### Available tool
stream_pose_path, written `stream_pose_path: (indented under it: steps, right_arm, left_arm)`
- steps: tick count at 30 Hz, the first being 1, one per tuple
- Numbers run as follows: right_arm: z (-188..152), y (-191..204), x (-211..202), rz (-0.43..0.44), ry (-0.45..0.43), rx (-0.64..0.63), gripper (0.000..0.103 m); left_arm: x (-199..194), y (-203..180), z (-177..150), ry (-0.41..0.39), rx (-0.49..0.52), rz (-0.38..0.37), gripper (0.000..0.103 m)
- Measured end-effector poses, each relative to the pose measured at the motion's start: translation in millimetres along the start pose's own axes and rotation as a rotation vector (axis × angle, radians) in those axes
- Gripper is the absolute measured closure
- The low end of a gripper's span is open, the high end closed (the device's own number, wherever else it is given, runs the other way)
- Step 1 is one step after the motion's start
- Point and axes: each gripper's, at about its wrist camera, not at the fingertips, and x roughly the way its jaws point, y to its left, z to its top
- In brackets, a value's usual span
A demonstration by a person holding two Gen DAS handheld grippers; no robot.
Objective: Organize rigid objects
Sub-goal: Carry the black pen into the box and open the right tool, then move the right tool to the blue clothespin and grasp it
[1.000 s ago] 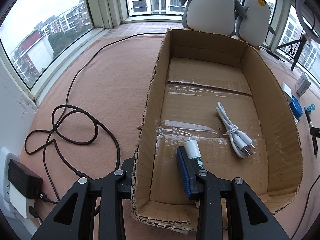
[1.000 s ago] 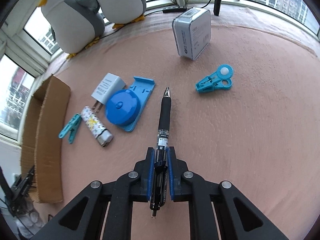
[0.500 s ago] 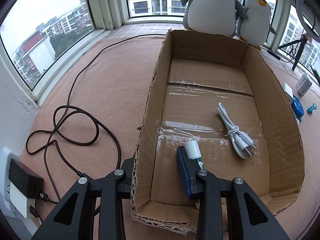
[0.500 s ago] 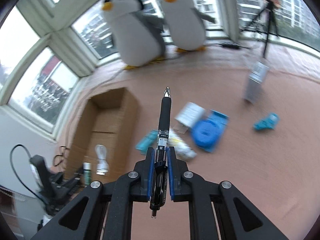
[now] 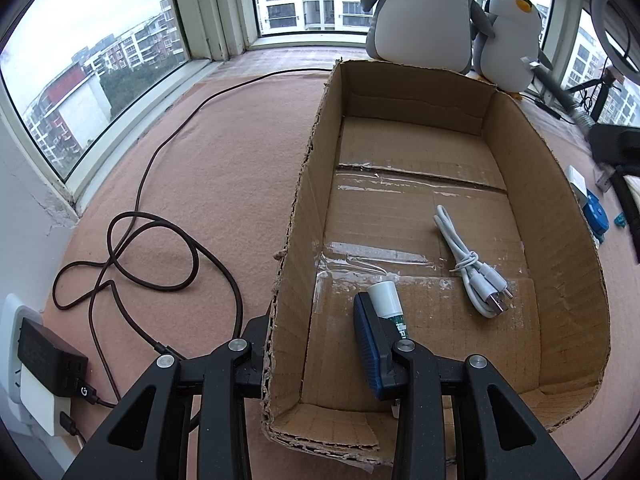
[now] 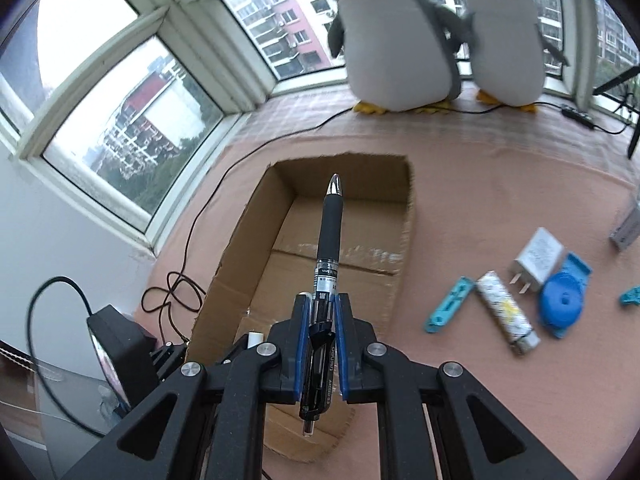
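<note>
Two grippers engaged: right gripper (image 6: 320, 316) clamps the pen (image 6: 329, 240) above the cardboard box (image 6: 402, 248); left gripper (image 5: 316, 344) pinches the box wall. Next: lower, release inside.

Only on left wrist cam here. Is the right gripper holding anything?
Observer: Yes. The right gripper is shut on a black pen, silver tip pointing forward.
Operator: Where is it relative to the box?
Observer: In the right wrist view the pen lines up over the open cardboard box, not yet inside.
Operator: Anything outside that I can't see?
Observer: A teal clip and a patterned white tube lie on the carpet just right of the box.
</note>
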Motion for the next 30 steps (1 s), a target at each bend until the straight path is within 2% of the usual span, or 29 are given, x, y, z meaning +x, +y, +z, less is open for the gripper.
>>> stream_pose_path:
  steps: [8,15,16,17,18,20,30]
  right_arm:
    - [-7,6,33,-0.038,0.051,-0.027,0.092]
    - [-14,7,44,-0.046,0.078,-0.058,0.09]
    - [-15,8,44,-0.045,0.077,-0.066,0.088]
    - [-15,9,44,-0.047,0.074,-0.072,0.077]
    - [-16,10,42,-0.051,0.065,-0.077,0.061]
    - [-15,12,38,-0.048,0.046,-0.081,0.048]
    - [-14,13,21,-0.026,0.005,-0.076,0.047]
  left_arm:
    - [0,0,0,0.0,-0.001,0.0,0.067]
    - [0,0,1,0.001,0.001,0.003,0.067]
    - [0,0,2,0.001,0.0,0.004,0.067]
    - [0,-1,2,0.001,0.0,0.005,0.067]
    - [0,-1,2,0.001,0.001,0.005,0.067]
    - [0,-1,3,0.001,0.002,0.006,0.067]
    - [0,-1,2,0.0,0.002,0.008,0.067]
